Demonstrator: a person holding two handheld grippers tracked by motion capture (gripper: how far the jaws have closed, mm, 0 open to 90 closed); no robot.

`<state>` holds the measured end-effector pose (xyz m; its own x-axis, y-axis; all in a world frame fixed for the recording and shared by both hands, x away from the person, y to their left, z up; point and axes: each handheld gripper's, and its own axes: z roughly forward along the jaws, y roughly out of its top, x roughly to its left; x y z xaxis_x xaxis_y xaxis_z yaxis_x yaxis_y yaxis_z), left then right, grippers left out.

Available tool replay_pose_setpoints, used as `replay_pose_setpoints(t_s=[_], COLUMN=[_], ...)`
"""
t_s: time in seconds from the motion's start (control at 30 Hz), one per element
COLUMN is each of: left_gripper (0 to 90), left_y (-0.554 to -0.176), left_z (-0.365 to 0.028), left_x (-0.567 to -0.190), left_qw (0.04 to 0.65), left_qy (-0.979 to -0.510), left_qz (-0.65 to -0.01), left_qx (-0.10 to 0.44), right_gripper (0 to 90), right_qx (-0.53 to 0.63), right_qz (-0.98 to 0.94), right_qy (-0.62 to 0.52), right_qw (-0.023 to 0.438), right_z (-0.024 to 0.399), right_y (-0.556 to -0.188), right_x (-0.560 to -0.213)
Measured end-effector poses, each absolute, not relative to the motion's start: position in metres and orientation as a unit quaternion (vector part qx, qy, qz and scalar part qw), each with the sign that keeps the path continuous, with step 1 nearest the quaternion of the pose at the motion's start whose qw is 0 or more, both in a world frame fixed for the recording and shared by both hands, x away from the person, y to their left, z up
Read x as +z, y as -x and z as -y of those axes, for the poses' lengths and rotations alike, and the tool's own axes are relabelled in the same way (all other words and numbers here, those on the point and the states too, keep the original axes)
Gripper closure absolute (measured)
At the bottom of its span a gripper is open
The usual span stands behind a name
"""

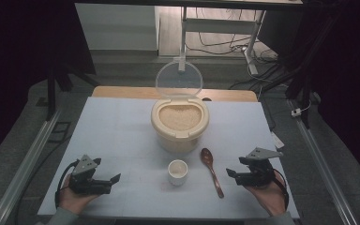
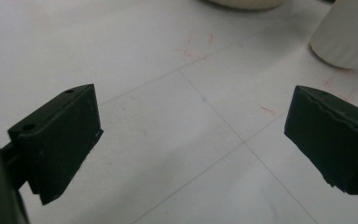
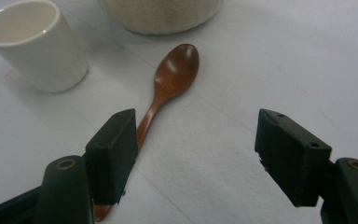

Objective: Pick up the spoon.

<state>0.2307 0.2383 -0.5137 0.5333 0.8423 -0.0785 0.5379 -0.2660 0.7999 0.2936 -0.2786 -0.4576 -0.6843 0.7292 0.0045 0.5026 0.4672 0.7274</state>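
While both grippers sit low at the near table edge, jaws spread wide and holding nothing, the wooden spoon [image 3: 168,88] lies flat between white cup [image 1: 177,172] and right gripper [image 3: 196,156], bowl toward the open rice container [image 1: 180,123]. Left gripper [image 2: 191,140] rests well apart, left of the cup.

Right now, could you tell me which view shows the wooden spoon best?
The high view: the whole wooden spoon lies unobstructed. The right gripper view has its handle partly behind a jaw.
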Motion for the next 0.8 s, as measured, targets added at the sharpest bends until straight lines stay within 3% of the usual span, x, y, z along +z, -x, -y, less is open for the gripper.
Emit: replay_pose_setpoints(t_s=[0.37, 0.8], left_gripper=[6.3, 7.2], left_y=[-0.231, -0.233], left_z=[-0.236, -0.235], left_x=[-0.513, -0.515], left_qw=[0.405, 0.405], left_qy=[-0.778, -0.777], left_qz=[-0.448, -0.454], left_qx=[0.174, 0.162], right_gripper=[30.6, 36.7], right_qx=[0.334, 0.262], right_qz=[-0.857, -0.866], right_qy=[-0.362, -0.413], right_qw=[0.153, 0.101], right_z=[0.249, 0.222], right_y=[-0.292, -0.303], right_x=[-0.450, -0.460])
